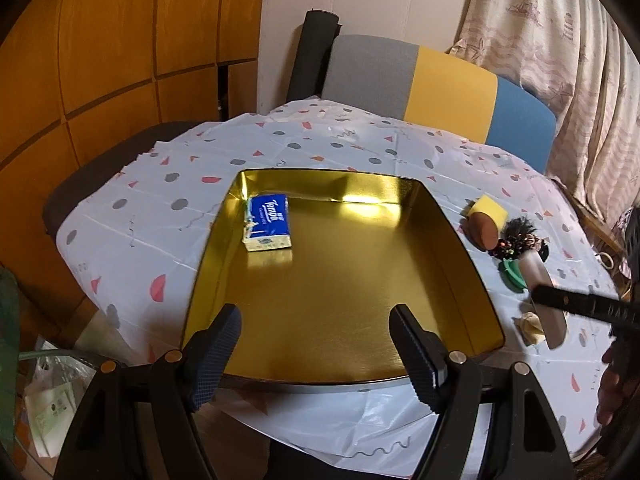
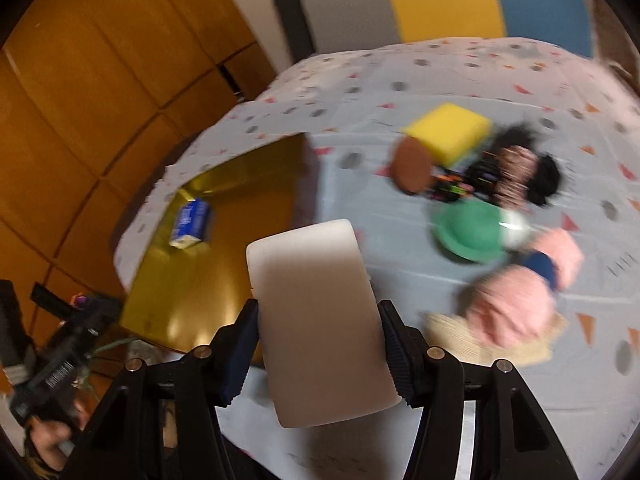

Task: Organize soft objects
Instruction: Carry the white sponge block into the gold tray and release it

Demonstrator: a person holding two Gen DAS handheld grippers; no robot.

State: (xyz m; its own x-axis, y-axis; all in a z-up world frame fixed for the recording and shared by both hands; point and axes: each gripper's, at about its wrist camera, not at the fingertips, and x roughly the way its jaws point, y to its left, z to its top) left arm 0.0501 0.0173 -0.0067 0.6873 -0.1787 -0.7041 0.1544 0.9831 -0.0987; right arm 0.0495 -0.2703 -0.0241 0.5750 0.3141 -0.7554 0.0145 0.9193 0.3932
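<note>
The right gripper point(image 2: 318, 344) has its fingers closed against the two long sides of a white foam block point(image 2: 316, 320), which is lifted off the counter point(image 2: 440, 80). The block's long axis runs straight out from the fingers, away from the camera, with its rounded far end pointing toward the back of the counter and tipped a little left. The gold tray point(image 1: 340, 280) lies to the left of the block, so the coming move looks like a short sideways carry to the left and then a lowering over the tray's right wall. The right hand is plainly the nearer one for this, since it already holds the block. The left gripper point(image 1: 316, 344) hangs over the tray's near edge with its fingers wide apart and nothing between them. Inside the tray a blue tissue pack point(image 1: 268, 222) lies in the far left corner, its long axis running front to back. Other soft things wait on the counter right of the tray: a yellow sponge point(image 2: 450, 130), a green hat point(image 2: 470, 232) and a pink plush toy point(image 2: 516, 300), blurred by motion.
</note>
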